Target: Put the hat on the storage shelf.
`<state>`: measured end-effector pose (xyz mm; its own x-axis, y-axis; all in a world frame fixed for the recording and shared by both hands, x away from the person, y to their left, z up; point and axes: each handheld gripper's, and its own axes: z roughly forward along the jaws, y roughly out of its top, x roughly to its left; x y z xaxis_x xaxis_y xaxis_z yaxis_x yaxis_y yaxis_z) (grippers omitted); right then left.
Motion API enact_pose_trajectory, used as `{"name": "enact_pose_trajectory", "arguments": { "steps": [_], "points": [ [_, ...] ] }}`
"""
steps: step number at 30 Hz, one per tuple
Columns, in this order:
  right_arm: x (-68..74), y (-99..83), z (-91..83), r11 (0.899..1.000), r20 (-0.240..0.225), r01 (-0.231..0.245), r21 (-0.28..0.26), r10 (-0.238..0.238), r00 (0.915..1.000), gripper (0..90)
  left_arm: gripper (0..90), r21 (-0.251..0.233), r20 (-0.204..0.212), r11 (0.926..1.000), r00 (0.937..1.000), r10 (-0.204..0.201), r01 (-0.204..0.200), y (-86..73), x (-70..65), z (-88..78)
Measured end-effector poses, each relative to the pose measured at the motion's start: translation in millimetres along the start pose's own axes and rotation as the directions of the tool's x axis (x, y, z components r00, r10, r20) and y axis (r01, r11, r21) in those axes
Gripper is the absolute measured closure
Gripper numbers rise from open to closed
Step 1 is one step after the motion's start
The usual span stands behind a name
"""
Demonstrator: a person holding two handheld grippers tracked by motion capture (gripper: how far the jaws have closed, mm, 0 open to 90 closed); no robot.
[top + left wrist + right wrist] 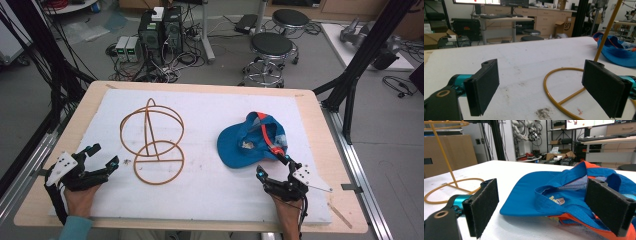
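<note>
Handling overview: two items lie on the white foam-covered table top [210,195], listed from left to right, with both grippers near the front edge.
Left gripper [102,154]: near left of the table; jaws spread wide and holding nothing, seen from its own camera as two black pads well apart [541,87].
Yellow-brown bent-wire hat stand [152,142]: left of centre, upright on its flat ring base, just right of the left gripper; the base ring passes between the left jaws in the left gripper view [554,100].
Stand handling: judged stiff, light and thin; round wire is likely to slip between flat pads, and a push high on the hoop could tip it. Steady it low, at the base ring or the upright post.
Blue fabric baseball cap with orange trim [252,140]: right of centre, lying upside down with the lining facing up, brim pointing left, well apart from the stand.
Cap handling: judged soft, light and floppy; the crown will collapse and fold when lifted. The brim [524,195] looks the stiffest part and gives the surest hold; the sweatband edge [549,202] is a second choice.
Right gripper [272,167]: near right, just at the cap's near edge; jaws wide, empty, framing the cap's rim [541,207].
</note>
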<state>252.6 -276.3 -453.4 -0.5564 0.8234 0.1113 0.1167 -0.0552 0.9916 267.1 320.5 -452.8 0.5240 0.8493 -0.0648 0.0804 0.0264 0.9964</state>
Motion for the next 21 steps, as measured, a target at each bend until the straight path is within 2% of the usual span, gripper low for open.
{"name": "enact_pose_trajectory", "arguments": {
  "steps": [9,21],
  "points": [
    [-0.7,-0.1,-0.4,1.000,-0.007,-0.002,-0.005,0.002,1.0000,11.3,14.7,0.010,0.003,0.9999,1.0000,0.007,-0.007,0.3,-0.6,1.3],
    [5.2,0.7,3.2,0.998,-0.001,0.056,0.032,-0.056,0.9984,11.3,14.7,0.007,0.008,0.9999,0.9999,0.010,-0.010,0.2,-0.6,0.9]
  ]
}}
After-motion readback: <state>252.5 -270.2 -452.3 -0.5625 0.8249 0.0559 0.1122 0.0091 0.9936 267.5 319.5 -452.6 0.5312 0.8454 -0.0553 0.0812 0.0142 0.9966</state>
